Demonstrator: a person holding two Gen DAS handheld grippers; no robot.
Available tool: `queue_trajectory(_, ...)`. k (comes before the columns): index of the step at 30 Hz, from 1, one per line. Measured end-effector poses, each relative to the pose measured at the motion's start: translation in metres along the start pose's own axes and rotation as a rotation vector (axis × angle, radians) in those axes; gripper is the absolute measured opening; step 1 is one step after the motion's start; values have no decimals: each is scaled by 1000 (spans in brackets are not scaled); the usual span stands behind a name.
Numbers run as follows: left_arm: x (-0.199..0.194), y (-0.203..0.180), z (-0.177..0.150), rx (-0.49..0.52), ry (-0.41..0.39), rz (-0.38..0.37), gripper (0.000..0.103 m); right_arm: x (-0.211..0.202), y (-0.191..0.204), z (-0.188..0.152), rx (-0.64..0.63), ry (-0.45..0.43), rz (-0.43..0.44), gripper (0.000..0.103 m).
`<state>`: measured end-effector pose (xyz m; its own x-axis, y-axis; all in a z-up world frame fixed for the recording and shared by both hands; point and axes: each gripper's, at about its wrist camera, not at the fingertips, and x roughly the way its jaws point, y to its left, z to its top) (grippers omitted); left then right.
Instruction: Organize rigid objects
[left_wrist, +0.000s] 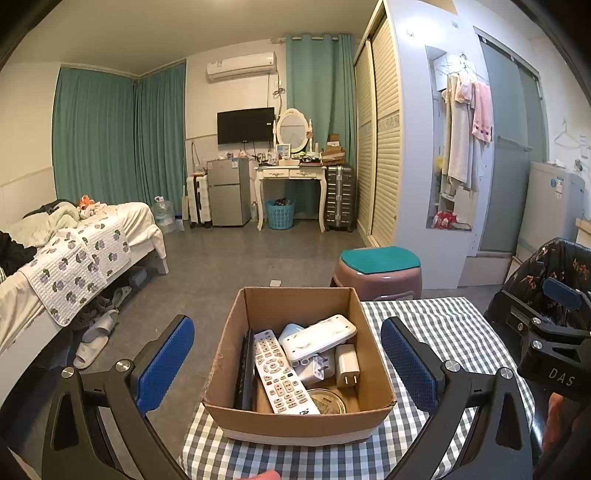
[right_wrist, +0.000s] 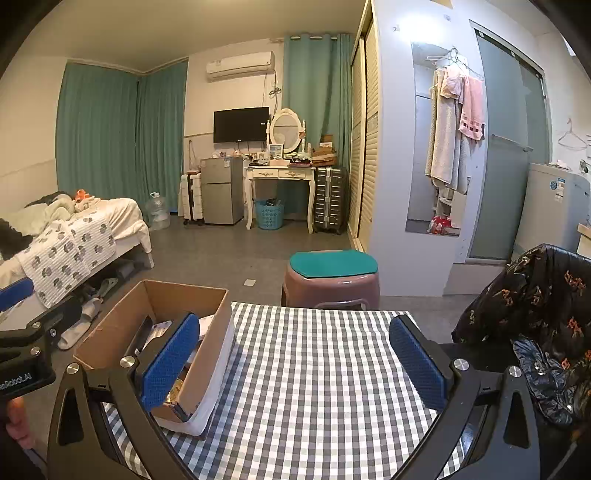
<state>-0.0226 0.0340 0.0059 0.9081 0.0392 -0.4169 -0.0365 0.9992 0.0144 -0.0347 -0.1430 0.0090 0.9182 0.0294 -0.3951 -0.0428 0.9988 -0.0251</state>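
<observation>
1. Risk, judged: the cardboard box (left_wrist: 299, 365) sits at the left edge of the checked tablecloth (right_wrist: 314, 369), its left wall at or slightly past the cloth's edge in the left wrist view. A sideways push during a reach could slide it off the table.
2. Risk, judged: the contents lie loosely stacked. The white remote (left_wrist: 282, 373) leans lengthwise, a black remote (left_wrist: 245, 373) stands on edge against the left wall, and a white flat device (left_wrist: 319, 338) rests on top of a white plug adapter (left_wrist: 347, 365). Lifting one item may drag or tip its neighbours; a round tin lid (left_wrist: 327, 400) lies partly under the white remote.
3. Left gripper (left_wrist: 288, 365): jaws spread wide, nothing held. In its own view the blue pads (left_wrist: 166, 363) frame the box at lower centre; contact with the box cannot be confirmed.
4. Right gripper (right_wrist: 295, 369): jaws equally wide, empty, above bare cloth at lower centre. Its left pad (right_wrist: 170, 363) overlaps the box's right wall in frame; touching or not cannot be told.
5. The cloth to the right of the box is bare.
</observation>
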Motion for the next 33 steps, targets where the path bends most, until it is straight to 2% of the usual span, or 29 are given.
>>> queue_trajectory(33, 1, 0, -3, 1, 7, 0, 103, 3, 4, -4, -9, 14, 8, 103)
